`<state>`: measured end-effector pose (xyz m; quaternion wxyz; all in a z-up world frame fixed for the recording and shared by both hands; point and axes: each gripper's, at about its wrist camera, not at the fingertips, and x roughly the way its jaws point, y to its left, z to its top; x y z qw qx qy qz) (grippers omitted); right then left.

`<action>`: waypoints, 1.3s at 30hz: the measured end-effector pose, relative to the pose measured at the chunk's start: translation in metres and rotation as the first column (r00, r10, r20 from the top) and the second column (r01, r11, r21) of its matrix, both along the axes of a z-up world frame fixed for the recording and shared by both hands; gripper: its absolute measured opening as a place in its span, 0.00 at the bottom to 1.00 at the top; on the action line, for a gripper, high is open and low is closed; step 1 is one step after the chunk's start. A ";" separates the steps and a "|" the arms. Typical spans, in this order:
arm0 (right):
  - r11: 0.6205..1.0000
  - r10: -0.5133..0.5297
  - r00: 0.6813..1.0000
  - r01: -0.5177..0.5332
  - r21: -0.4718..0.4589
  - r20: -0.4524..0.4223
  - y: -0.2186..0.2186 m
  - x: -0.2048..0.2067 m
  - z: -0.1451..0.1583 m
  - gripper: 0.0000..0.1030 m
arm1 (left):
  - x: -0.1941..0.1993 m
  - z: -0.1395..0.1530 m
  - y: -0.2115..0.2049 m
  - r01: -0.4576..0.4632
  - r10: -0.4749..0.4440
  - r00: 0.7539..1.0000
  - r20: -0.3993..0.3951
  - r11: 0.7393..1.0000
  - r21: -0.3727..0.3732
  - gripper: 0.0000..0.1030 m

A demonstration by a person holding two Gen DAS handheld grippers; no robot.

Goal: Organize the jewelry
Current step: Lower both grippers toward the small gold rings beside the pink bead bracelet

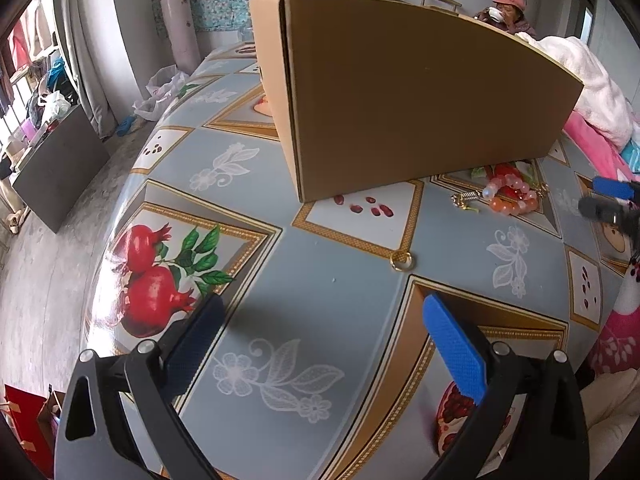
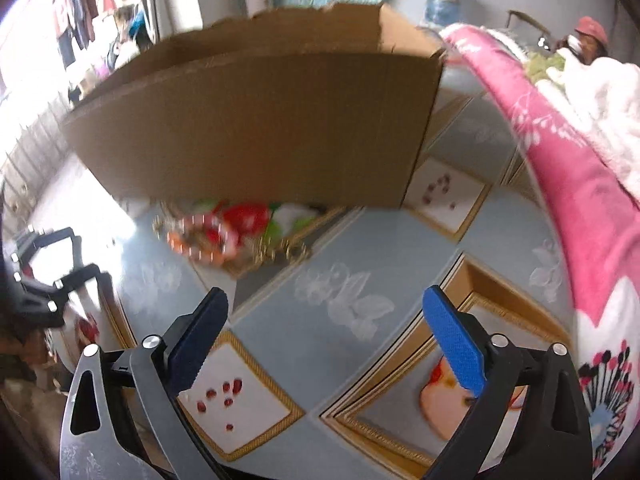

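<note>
Your left claw [image 1: 324, 320] and right claw [image 2: 326, 312]: both spread, empty. Gold ring [image 1: 403, 261] at twelve o'clock; bead bracelets [image 1: 510, 194] at two, on the tabletop [image 1: 320, 320].

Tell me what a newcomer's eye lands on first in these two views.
The big cardboard box standing on the pomegranate-print tablecloth fills the middle of both views. At its foot, toward the right in the left wrist view, lies a heap of pink and orange bead bracelets, and a lone gold ring sits nearer. Both grippers hover with open, empty jaws.
</note>
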<state>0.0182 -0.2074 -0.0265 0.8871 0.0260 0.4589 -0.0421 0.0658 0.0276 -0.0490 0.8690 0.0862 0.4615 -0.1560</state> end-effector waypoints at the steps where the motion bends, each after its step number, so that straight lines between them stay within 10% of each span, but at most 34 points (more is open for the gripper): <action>1: 1.000 -0.007 1.000 0.007 0.011 0.005 -0.003 0.001 0.001 0.80 | 0.001 0.000 0.000 0.001 -0.001 1.000 -0.003 1.000 -0.002 0.95; 18: 0.991 -0.040 0.999 0.038 0.124 0.014 -0.015 0.011 -0.015 0.53 | 0.007 0.011 -0.039 0.133 -0.133 0.991 0.025 0.991 -0.028 0.32; 39: 0.991 -0.032 0.999 0.026 0.130 0.043 -0.022 0.009 -0.014 0.49 | 0.004 0.007 -0.059 0.145 -0.145 0.988 0.043 0.989 0.018 0.11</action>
